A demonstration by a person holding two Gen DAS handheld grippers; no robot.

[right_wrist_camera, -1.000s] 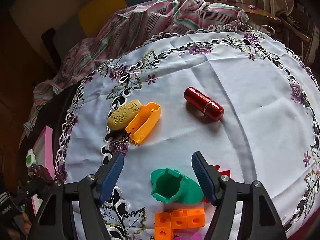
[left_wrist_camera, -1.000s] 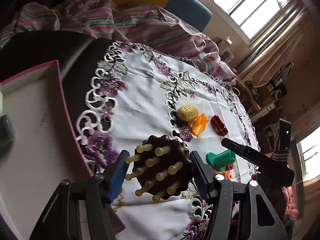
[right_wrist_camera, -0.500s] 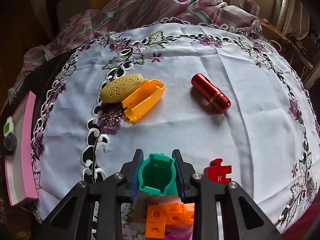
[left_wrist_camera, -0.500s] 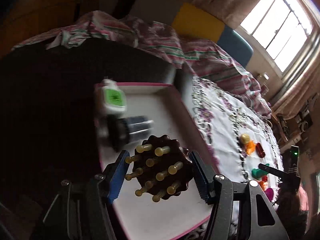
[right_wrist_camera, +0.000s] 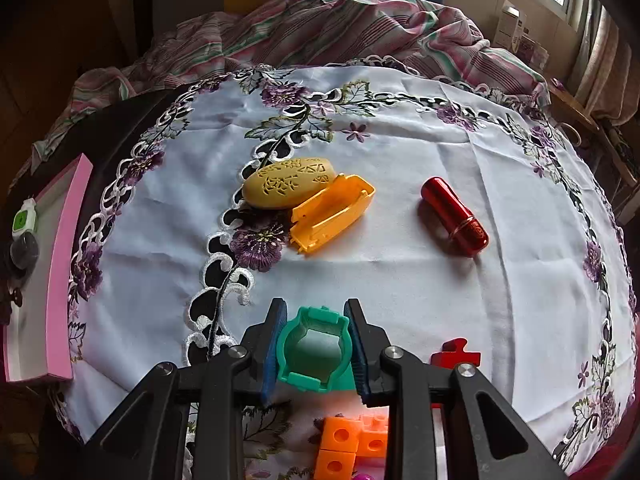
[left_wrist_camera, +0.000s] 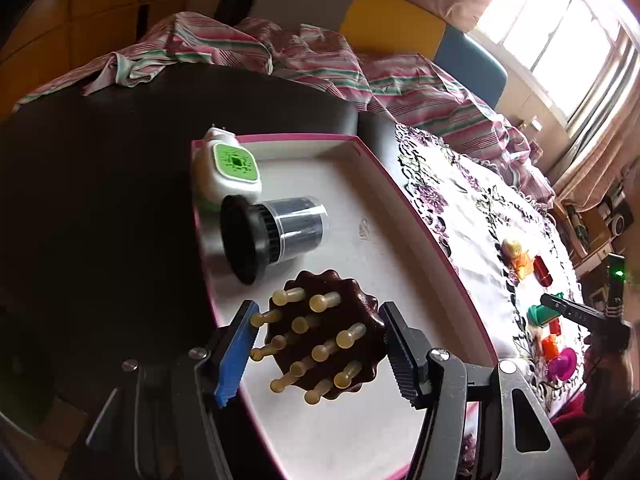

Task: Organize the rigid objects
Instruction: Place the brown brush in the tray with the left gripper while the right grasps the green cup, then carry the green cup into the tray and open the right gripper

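Two items [left_wrist_camera: 236, 172] beside held massager [left_wrist_camera: 324, 336]

The left gripper [left_wrist_camera: 318, 354] has carried the brush [left_wrist_camera: 325, 338] from above the cloth [left_wrist_camera: 468, 208] to over the tray [left_wrist_camera: 352, 200], while the right gripper [right_wrist_camera: 316, 350] has clamped the green piece [right_wrist_camera: 315, 350].

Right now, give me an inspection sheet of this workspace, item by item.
Surface: white embroidered tablecloth over a dark table.
Job's things: pink-edged tray holding a white-and-green device and a black-capped jar, which lies on its side; yellow oval, orange shell and red tube lie on the cloth.
Clutter: orange blocks, red puzzle piece.
Tongs: left tongs grip a brown pegged massager above the tray; right tongs shut on a green cup.
Cables: nothing seen.
Surroundings: striped fabric, window.
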